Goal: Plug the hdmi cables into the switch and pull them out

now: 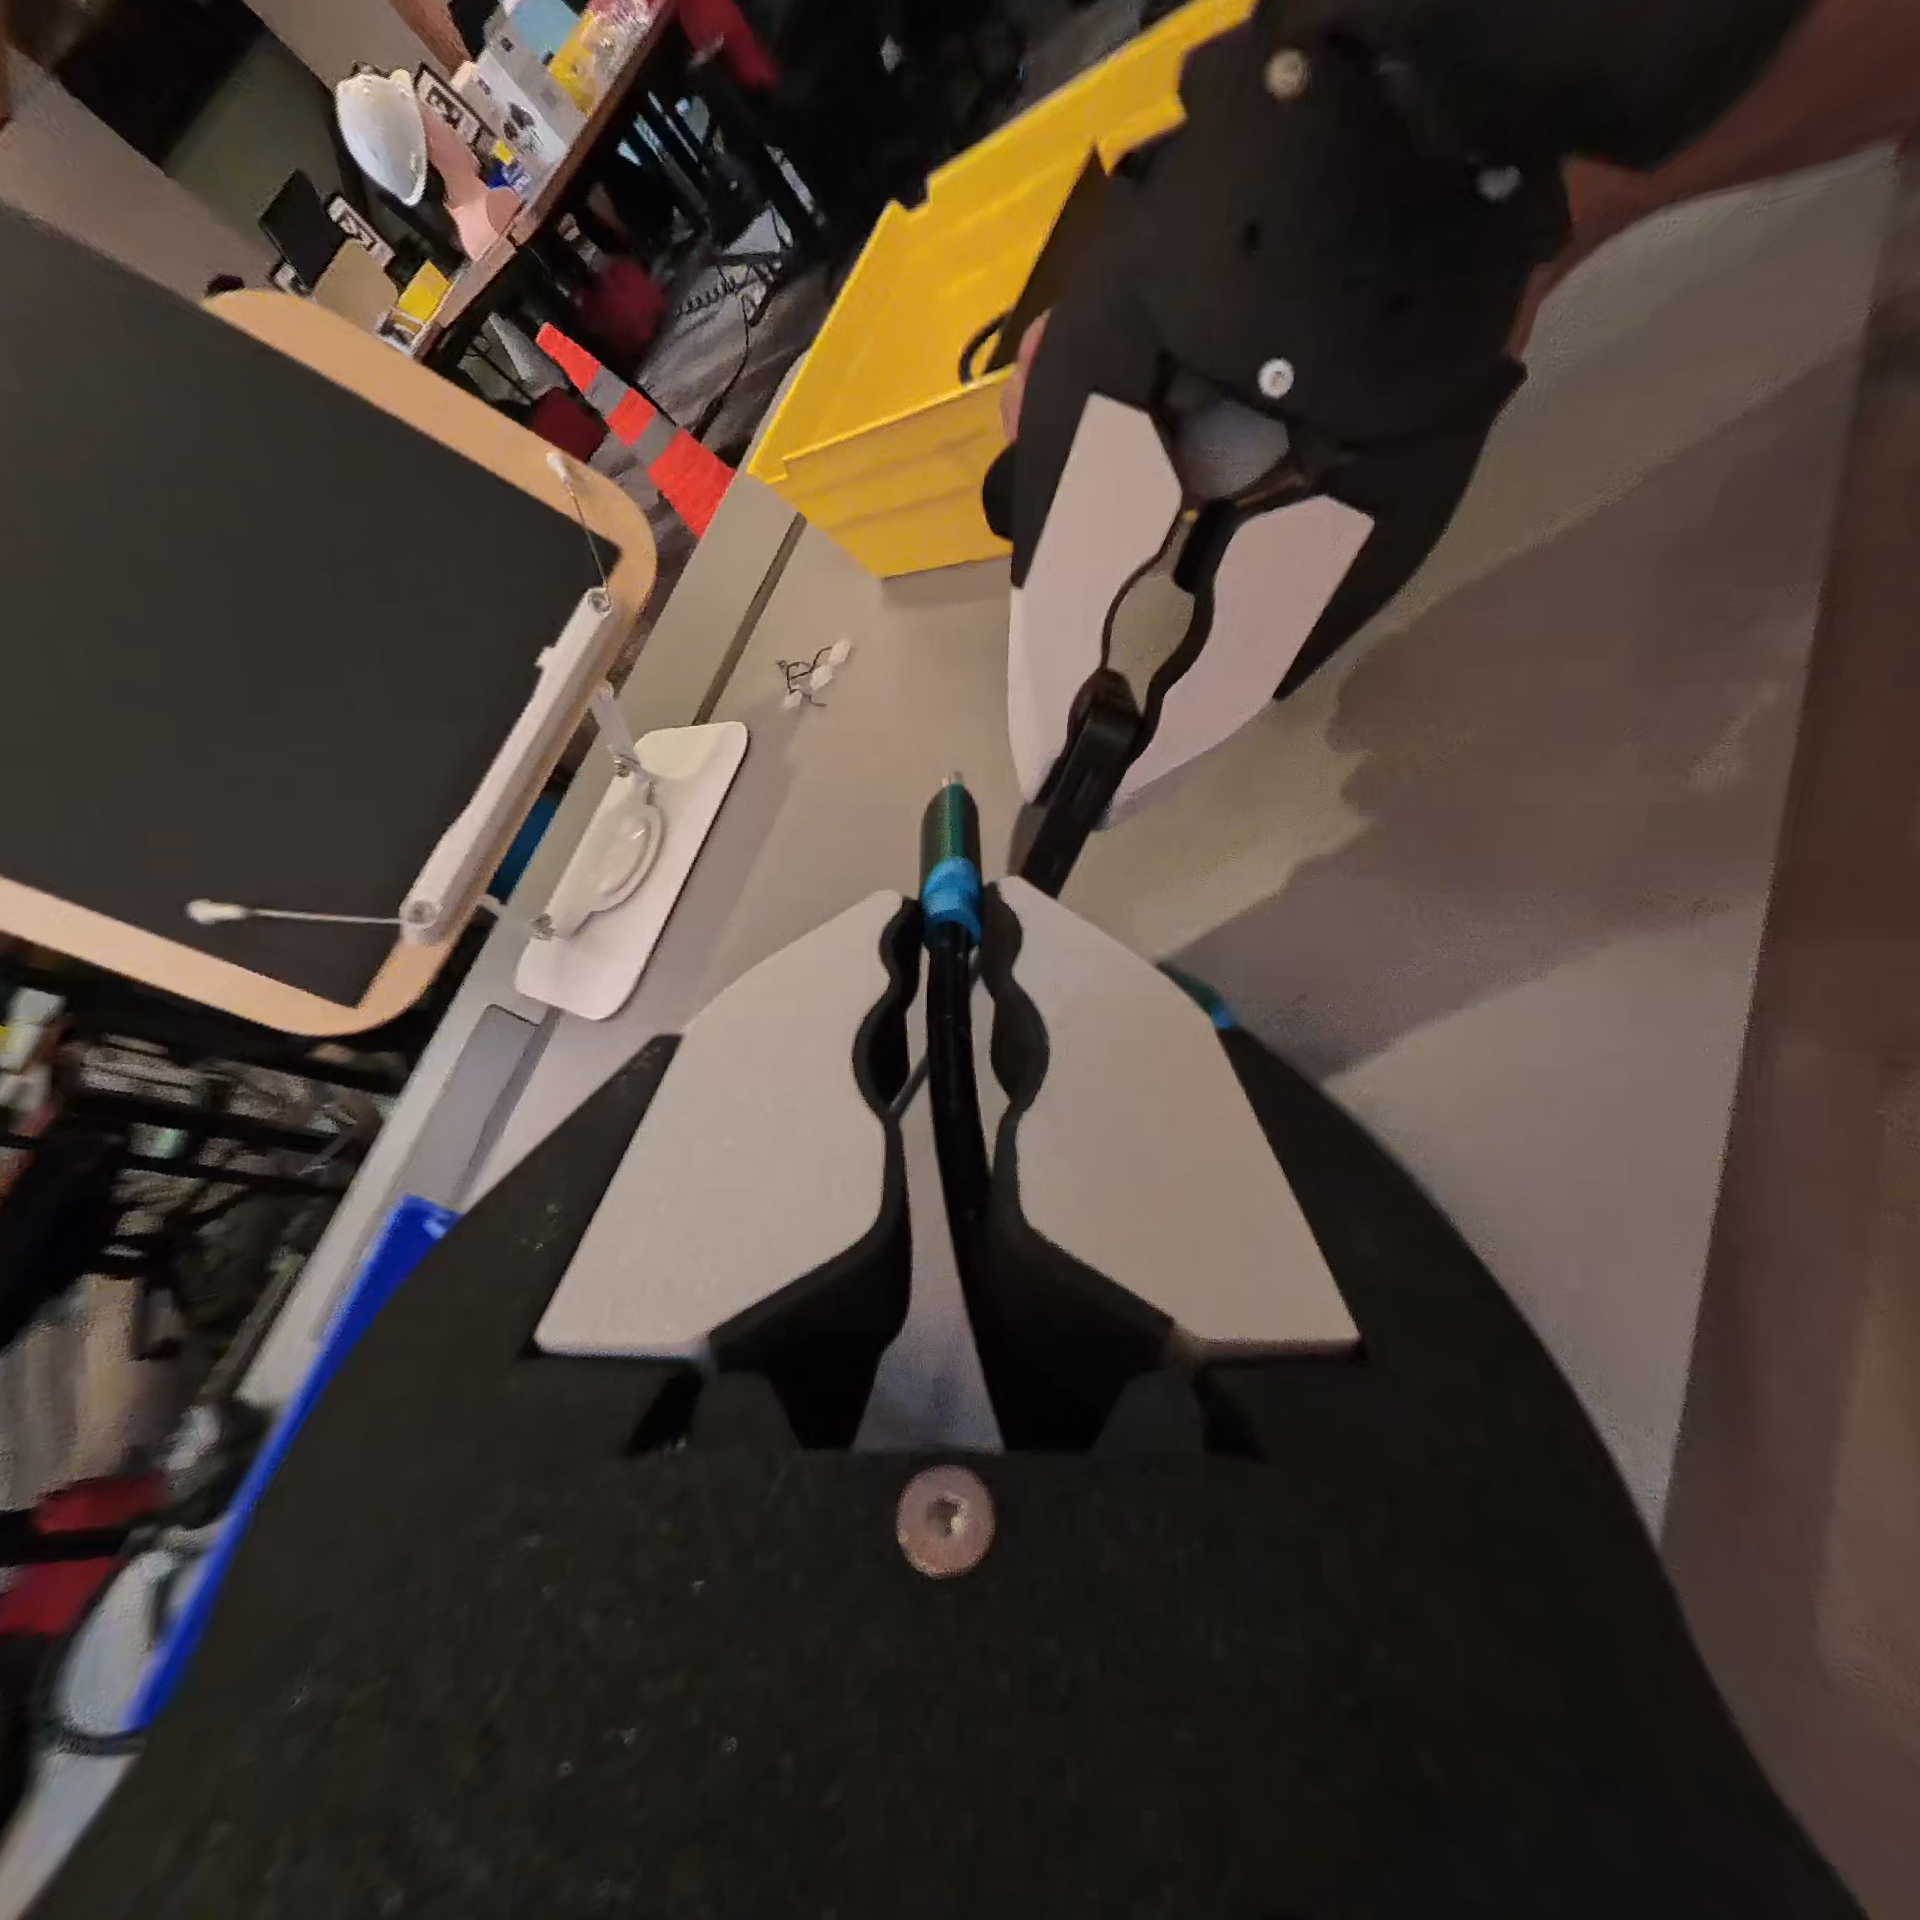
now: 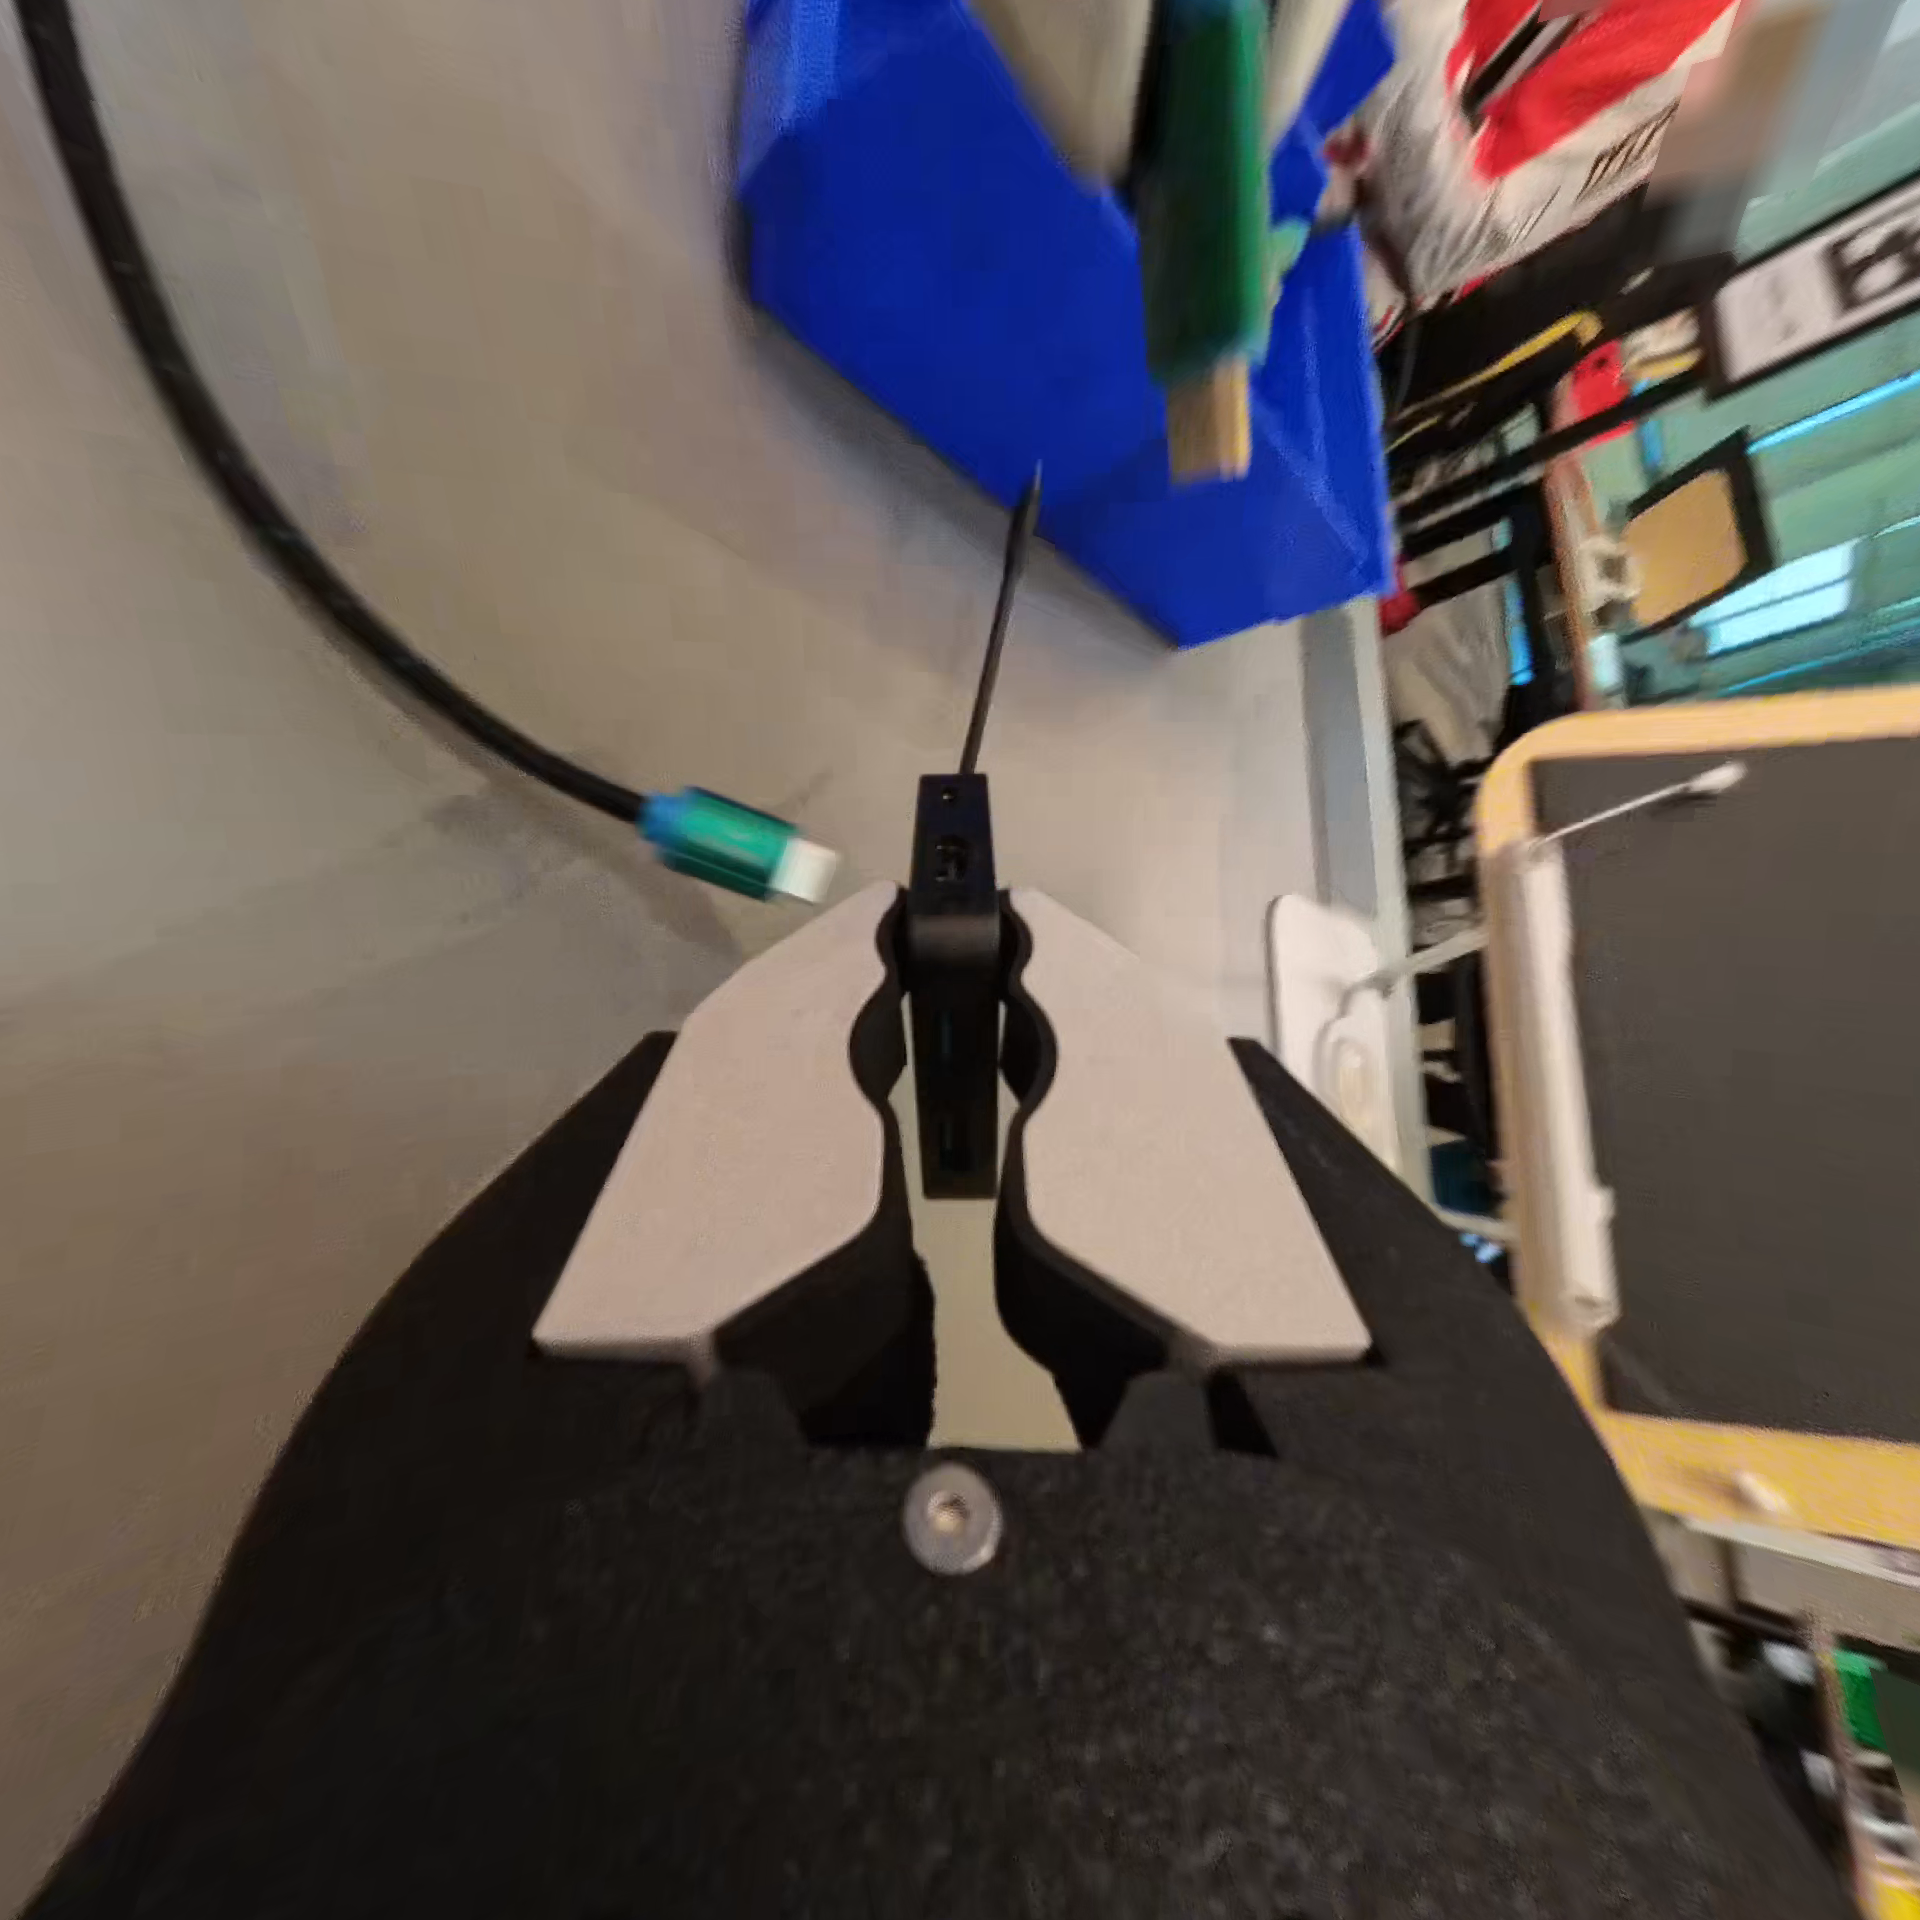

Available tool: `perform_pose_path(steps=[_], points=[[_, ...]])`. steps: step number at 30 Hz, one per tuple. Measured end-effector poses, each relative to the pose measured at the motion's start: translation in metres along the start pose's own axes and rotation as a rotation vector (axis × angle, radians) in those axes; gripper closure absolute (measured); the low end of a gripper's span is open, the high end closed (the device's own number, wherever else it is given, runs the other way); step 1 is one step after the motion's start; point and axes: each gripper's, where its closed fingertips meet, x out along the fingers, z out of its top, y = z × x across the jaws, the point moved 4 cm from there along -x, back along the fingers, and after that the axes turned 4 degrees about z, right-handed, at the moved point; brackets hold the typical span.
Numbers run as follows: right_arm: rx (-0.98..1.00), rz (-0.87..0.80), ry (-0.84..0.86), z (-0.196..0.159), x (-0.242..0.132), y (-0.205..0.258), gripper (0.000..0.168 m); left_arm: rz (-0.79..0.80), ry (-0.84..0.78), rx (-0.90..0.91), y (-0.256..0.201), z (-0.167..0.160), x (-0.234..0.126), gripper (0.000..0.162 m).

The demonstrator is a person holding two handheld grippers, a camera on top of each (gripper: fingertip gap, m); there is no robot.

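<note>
My left gripper (image 1: 951, 906) is shut on a black HDMI cable just behind its green plug (image 1: 943, 831), at the blue collar. The plug points forward above the grey table (image 1: 862, 748). My right gripper (image 2: 951, 906) is shut on the small black switch (image 2: 951, 862), held on edge, with a thin black wire (image 2: 997, 623) leading off it. In the left wrist view the right gripper (image 1: 1117, 748) holds the switch (image 1: 1081, 774) just right of the plug, apart from it. The held plug (image 2: 1210, 260) shows blurred in the right wrist view. A second HDMI cable's green plug (image 2: 738, 844) lies on the table.
A yellow bin (image 1: 914, 395) stands at the table's far end and a blue bin (image 2: 987, 364) at the other end. A white stand base (image 1: 634, 862) sits near the table edge. A black board with a wooden rim (image 1: 260, 623) hangs beside the table. Left tips to right tips: about 10 cm.
</note>
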Motion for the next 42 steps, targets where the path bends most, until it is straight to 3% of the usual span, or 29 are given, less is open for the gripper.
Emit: perform_pose_path(steps=[2,8,12,16,20,25,28,31,33,35,38,42], points=[[-0.029,-0.030,0.009,0.004,-0.001,-0.006,0.155,-0.004,-0.021,-0.096,0.005,-0.005,0.000,0.151],[0.053,-0.116,0.074,-0.022,-0.016,-0.032,0.155,0.088,0.044,-0.140,0.002,-0.018,0.003,0.151],[0.171,-0.283,0.094,-0.042,-0.074,-0.085,0.155,0.164,0.048,-0.177,-0.003,-0.030,0.004,0.150],[0.361,-0.409,0.172,-0.101,-0.165,-0.139,0.155,0.171,0.009,-0.348,-0.014,-0.041,0.000,0.151],[0.524,-0.232,0.424,-0.198,-0.213,-0.158,0.155,0.141,0.036,-0.432,-0.029,-0.055,0.003,0.151],[0.690,0.145,0.568,-0.280,-0.197,-0.167,0.155,0.119,0.057,-0.394,-0.034,-0.055,0.007,0.151],[0.768,0.406,0.664,-0.310,-0.157,-0.158,0.155,0.092,0.048,-0.402,-0.038,-0.051,0.011,0.151],[0.808,0.520,0.845,-0.344,-0.123,-0.145,0.153,0.086,0.054,-0.393,-0.041,-0.050,0.014,0.151],[0.778,0.499,0.854,-0.356,-0.103,-0.143,0.151,0.089,0.059,-0.386,-0.041,-0.051,0.013,0.151],[0.734,0.402,0.848,-0.363,-0.096,-0.150,0.135,0.093,0.062,-0.390,-0.041,-0.052,0.012,0.151],[0.696,0.221,0.791,-0.351,-0.111,-0.173,0.122,0.093,0.065,-0.405,-0.041,-0.056,0.009,0.151],[0.668,0.039,0.652,-0.315,-0.149,-0.200,0.121,0.080,0.075,-0.416,-0.042,-0.062,0.009,0.151]])
